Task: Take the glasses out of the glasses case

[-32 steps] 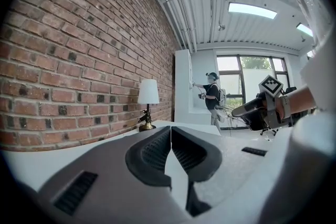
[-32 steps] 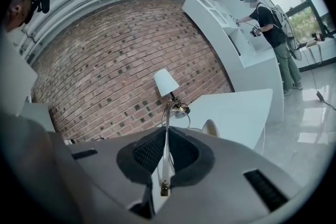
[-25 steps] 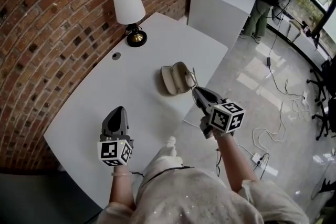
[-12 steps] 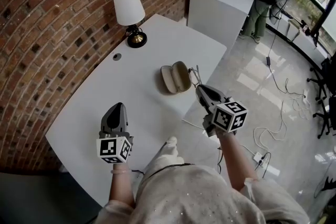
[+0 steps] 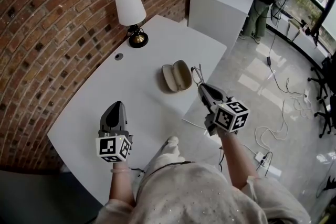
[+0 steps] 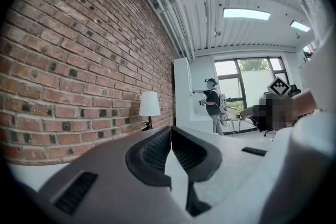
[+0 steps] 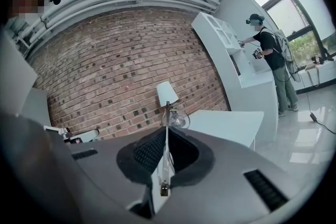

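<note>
**Glasses: handling properties and current grip**

The glasses (image 5: 197,75) are out of the case, in the air just beside it at the table's right edge. They look like a thin wire frame with clear lenses. Expect a light, fragile load: the frame probably bends easily and the lenses mark on contact. The best hold is likely on a temple near the hinge, never on a lens.

The right gripper (image 5: 202,88) is closed on one temple. In the right gripper view the thin bar runs edge-on between the pressed pads, with a lens (image 7: 176,119) standing beyond the tips. A hold this narrow may let the frame pivot.

The glasses case (image 5: 176,76) lies open on the table (image 5: 147,44), apparently empty.

The right forearm reaches forward, its gripper tipped slightly downward. The left gripper (image 5: 116,107) hovers level over the near tabletop, jaws together, holding nothing.
</note>
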{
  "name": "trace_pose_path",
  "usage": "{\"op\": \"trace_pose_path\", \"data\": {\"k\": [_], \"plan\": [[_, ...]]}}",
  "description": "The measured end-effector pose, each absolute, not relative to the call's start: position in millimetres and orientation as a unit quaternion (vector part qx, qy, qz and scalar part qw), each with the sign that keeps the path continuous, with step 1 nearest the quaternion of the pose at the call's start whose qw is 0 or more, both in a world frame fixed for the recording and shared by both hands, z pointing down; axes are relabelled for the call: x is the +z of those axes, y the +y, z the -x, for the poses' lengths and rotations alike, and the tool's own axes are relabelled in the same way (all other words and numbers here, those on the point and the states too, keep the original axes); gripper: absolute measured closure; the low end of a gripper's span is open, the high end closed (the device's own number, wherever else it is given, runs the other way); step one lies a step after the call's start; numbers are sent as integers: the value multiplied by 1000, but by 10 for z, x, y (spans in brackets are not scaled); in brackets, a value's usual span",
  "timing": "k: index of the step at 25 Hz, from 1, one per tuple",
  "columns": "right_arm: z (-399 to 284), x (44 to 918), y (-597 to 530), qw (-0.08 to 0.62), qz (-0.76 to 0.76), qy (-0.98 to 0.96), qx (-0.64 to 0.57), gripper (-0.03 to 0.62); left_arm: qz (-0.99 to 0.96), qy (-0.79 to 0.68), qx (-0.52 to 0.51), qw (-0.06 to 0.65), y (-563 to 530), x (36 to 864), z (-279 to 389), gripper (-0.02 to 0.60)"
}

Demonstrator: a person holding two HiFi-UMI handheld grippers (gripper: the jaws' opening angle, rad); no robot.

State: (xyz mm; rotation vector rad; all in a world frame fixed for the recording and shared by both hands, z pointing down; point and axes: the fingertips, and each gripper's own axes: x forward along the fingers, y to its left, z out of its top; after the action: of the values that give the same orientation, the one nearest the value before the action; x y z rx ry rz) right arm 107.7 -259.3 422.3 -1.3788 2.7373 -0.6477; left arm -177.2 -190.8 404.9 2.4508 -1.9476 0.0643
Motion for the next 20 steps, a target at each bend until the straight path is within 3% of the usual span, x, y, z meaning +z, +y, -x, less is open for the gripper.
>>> {"op": "trace_pose_path", "data": {"k": [20], "plan": [[-1080, 4119, -2555, 3, 446, 878, -173, 576, -778, -627, 17, -11, -1855, 3923, 1850, 575]]}}
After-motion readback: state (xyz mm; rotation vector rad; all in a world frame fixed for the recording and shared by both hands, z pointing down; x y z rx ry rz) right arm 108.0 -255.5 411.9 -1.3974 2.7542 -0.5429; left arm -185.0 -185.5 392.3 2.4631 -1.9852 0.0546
